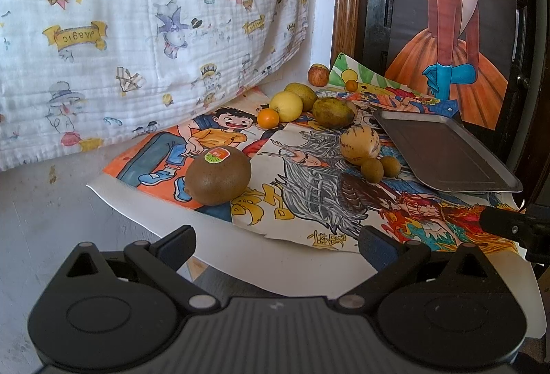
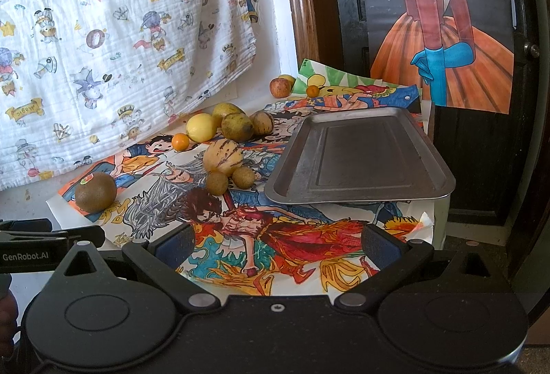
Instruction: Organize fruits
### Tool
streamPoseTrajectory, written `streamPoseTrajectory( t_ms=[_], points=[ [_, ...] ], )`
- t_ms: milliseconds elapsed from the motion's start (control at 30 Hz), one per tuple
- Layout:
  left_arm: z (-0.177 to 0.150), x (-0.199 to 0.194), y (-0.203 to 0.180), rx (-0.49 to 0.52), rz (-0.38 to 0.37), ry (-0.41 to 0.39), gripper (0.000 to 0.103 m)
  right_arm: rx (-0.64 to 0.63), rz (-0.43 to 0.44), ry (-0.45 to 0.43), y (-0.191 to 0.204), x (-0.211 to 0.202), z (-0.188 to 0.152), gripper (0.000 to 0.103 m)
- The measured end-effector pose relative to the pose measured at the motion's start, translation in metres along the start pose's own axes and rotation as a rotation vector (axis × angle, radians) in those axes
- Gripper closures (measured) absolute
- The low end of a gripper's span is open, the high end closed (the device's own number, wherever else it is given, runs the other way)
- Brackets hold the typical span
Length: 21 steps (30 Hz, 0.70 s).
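Brown kiwi (image 1: 218,175) with orange-green sticker, "GenRobot.AI" on left gripper (image 2: 51,245), both tongs apart, empty

Dull brushed metal tray (image 2: 361,154), fuzzy matt kiwi (image 1: 218,176), crinkled white printed cloth (image 1: 137,30), glossy varnished wood frame (image 2: 302,13), coloured paper drawings (image 2: 275,236).

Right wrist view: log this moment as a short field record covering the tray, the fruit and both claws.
tray: metal tray, nothing in it, resting on the drawings
nearest fruit: kiwi with sticker, alone at the left
middle group: striped yellow fruit touching two small brown fruits
far corner: apple
left claw: open, holding nothing
right claw: open, holding nothing
progress: no fruit on the tray yet
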<state>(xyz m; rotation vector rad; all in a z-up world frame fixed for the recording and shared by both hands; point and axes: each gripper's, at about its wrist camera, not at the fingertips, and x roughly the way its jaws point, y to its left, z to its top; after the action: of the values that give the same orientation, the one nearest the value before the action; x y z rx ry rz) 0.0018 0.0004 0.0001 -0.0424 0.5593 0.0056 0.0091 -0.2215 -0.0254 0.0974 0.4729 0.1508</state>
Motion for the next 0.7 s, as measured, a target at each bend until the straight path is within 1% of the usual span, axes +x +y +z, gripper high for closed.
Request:
streamPoseTrajectory(
  t_ms=[700],
  points=[
    [-0.0047,-0.0019,-0.0017,-0.001,0.008,0.007,0.0,0.002,0.003,0.009,0.0006,0.0035,0.003,0.0]
  ],
)
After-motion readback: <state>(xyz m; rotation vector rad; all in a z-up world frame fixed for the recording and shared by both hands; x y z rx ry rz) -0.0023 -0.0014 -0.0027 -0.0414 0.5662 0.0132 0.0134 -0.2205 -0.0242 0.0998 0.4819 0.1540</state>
